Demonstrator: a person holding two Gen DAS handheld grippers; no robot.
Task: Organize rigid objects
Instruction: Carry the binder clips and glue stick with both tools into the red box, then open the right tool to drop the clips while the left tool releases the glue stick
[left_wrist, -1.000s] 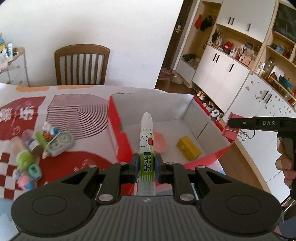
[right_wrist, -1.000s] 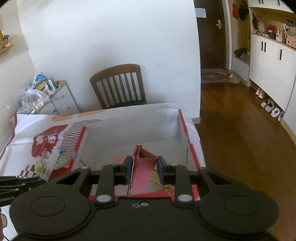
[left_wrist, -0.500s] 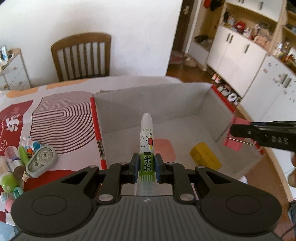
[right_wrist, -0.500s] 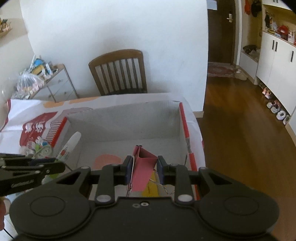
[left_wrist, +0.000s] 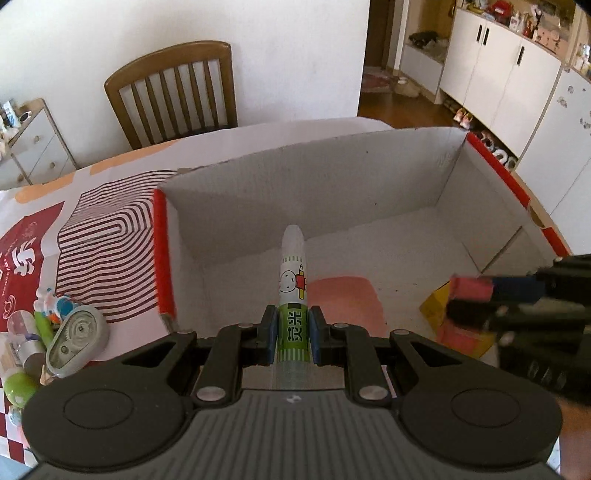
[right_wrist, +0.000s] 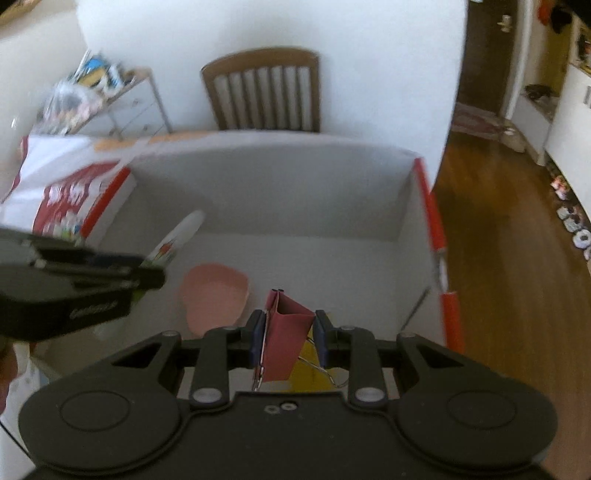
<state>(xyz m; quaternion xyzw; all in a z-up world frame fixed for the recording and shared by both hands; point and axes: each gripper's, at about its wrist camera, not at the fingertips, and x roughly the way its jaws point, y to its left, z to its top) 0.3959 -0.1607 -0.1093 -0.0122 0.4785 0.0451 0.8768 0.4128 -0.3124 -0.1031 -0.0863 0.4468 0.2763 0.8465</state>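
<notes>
Both tools grip items over the box (left_wrist: 369, 177): marker (left_wrist: 292, 284), clip (right_wrist: 286, 332).

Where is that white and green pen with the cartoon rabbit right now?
The white and green cartoon pen is clamped in the left gripper, held over the open cardboard box, left of the pink eraser on its floor.

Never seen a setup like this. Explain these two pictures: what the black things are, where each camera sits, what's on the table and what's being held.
No robot here: a person holds a two-finger gripper in each hand, each with a camera looking along its fingers. The left gripper is shut on a white-and-green marker; the right gripper is shut on a pink binder clip. Both hang above an open cardboard box on a patterned tablecloth. Inside lie a pink piece and a yellow item. More small stationery waits left of the box.
</notes>
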